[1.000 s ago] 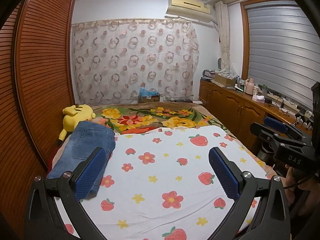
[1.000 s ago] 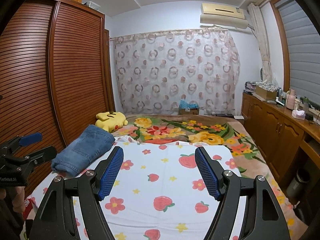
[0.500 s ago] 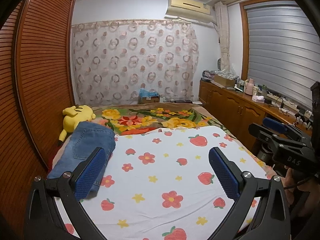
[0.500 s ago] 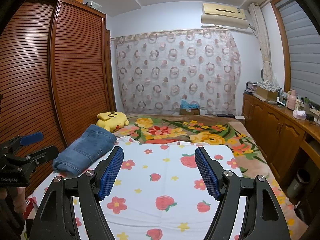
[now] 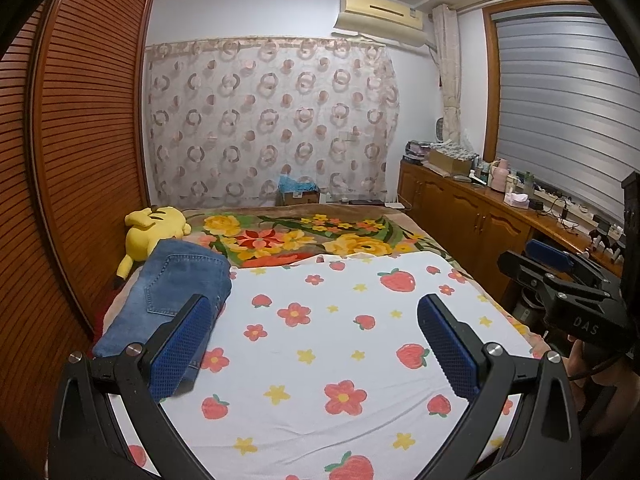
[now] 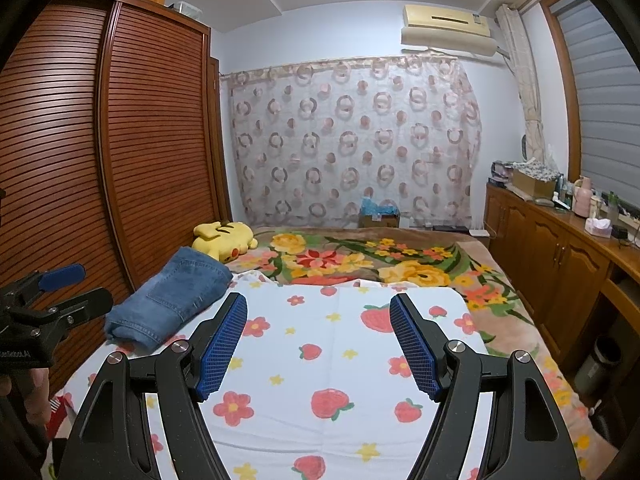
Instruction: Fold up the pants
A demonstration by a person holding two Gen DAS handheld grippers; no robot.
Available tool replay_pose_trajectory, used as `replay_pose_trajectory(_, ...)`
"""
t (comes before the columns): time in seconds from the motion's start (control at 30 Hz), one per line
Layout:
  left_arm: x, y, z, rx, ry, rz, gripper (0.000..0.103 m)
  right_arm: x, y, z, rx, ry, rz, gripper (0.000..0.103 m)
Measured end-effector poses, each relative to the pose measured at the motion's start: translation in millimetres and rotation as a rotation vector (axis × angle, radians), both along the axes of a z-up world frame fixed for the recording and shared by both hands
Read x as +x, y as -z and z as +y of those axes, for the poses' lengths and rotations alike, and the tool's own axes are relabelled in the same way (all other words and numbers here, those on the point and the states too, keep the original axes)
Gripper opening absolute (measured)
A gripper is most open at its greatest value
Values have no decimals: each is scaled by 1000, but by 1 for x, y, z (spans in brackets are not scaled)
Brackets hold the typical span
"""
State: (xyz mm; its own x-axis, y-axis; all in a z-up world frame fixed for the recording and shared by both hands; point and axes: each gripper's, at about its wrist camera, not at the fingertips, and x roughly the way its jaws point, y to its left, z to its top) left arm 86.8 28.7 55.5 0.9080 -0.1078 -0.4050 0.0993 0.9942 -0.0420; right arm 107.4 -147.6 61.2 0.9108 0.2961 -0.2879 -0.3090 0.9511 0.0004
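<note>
The blue denim pants (image 5: pixel 168 296) lie folded in a compact stack at the left edge of the bed, on the white strawberry-and-flower sheet (image 5: pixel 340 344). They also show in the right wrist view (image 6: pixel 172 300). My left gripper (image 5: pixel 312 320) is open and empty above the sheet, its left pad just in front of the pants. My right gripper (image 6: pixel 318 320) is open and empty over the middle of the sheet. Each gripper shows at the edge of the other's view, apart from the pants.
A yellow plush toy (image 5: pixel 154 226) lies behind the pants by the slatted wooden wardrobe (image 5: pixel 80 160). A floral blanket (image 5: pixel 312 240) covers the far half of the bed. A wooden cabinet (image 5: pixel 480 224) with clutter runs along the right wall.
Almost nothing has changed. Both grippers stay open and hover over the sheet with only a slight drift of the views.
</note>
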Motion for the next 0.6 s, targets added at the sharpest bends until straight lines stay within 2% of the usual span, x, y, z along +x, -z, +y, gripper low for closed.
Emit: replay_pose_trajectory(0.6,0,-2,2,-2,1,1,103,-1,1,5,3,11,4,76)
